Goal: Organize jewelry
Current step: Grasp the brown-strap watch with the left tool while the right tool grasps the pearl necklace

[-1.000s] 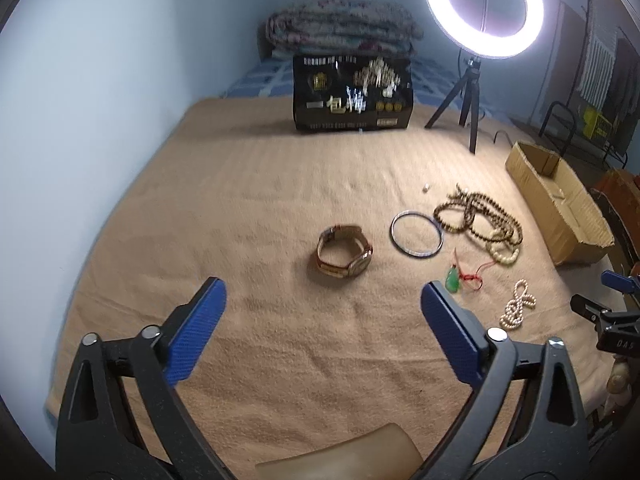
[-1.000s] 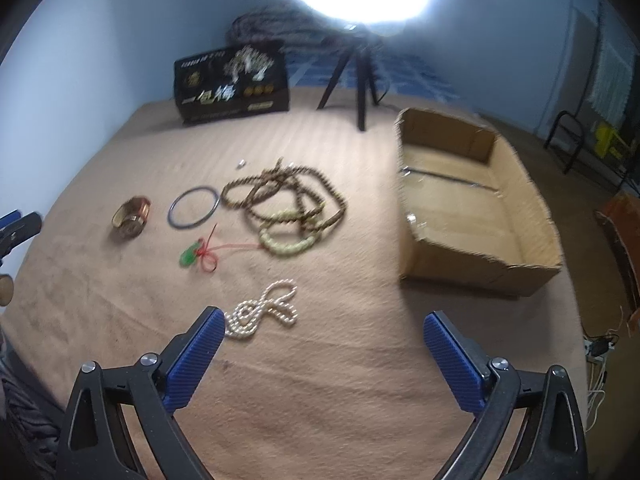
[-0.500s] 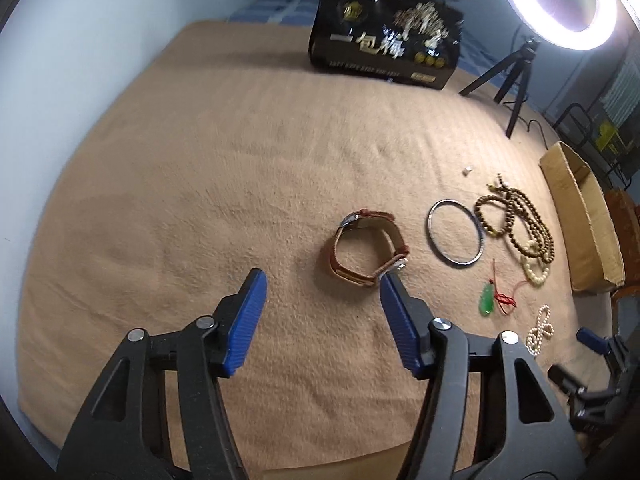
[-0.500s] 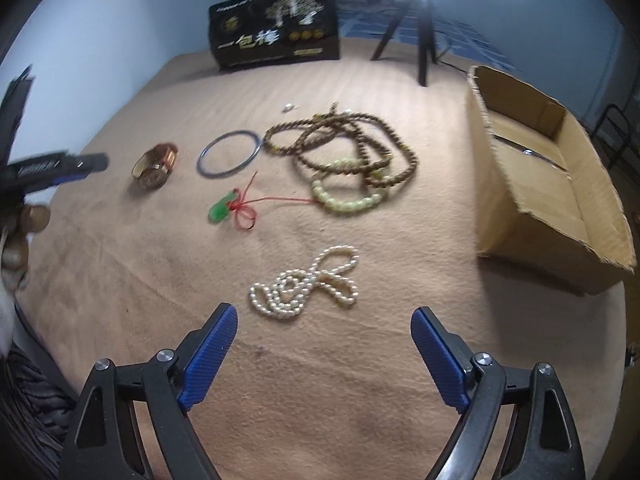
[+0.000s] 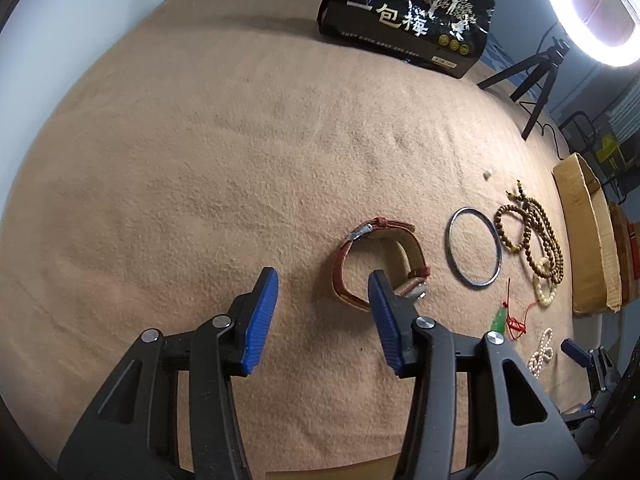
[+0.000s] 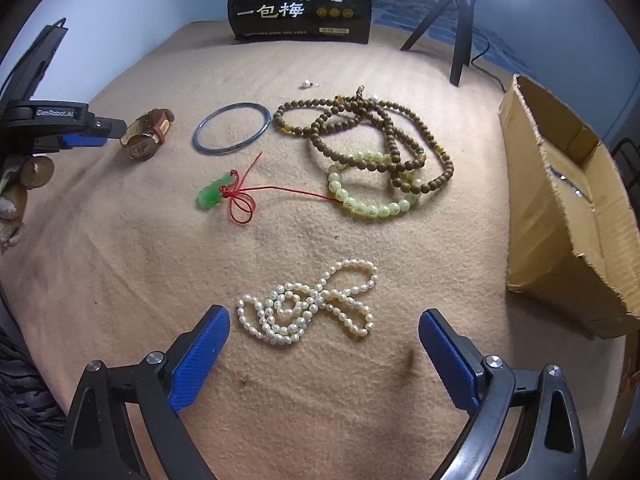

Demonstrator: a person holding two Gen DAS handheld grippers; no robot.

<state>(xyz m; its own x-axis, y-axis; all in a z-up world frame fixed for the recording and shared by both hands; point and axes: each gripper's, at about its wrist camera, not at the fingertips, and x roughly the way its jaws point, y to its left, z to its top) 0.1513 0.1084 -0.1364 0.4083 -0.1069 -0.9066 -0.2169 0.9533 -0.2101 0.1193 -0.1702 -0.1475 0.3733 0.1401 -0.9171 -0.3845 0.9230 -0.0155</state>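
Observation:
Jewelry lies on a tan blanket (image 5: 200, 160). A brown-strapped watch (image 5: 380, 264) stands on its edge; it also shows in the right wrist view (image 6: 146, 138). My left gripper (image 5: 322, 288) is open, its right finger reaching into the strap loop. A white pearl necklace (image 6: 308, 304) lies just ahead of my open right gripper (image 6: 324, 328). A metal bangle (image 6: 231, 128), a green pendant on red cord (image 6: 212, 194), brown bead strands (image 6: 368, 136) and a pale green bead bracelet (image 6: 368, 200) lie between.
An open cardboard box (image 6: 568, 200) stands at the right. A black printed bag (image 6: 300, 4) and a ring-light tripod (image 6: 460, 28) stand at the back. A small white bead (image 6: 307, 84) lies alone behind the bangle.
My left gripper has moved forward and down to the watch and narrowed its opening. My right gripper has moved closer to the pearl necklace.

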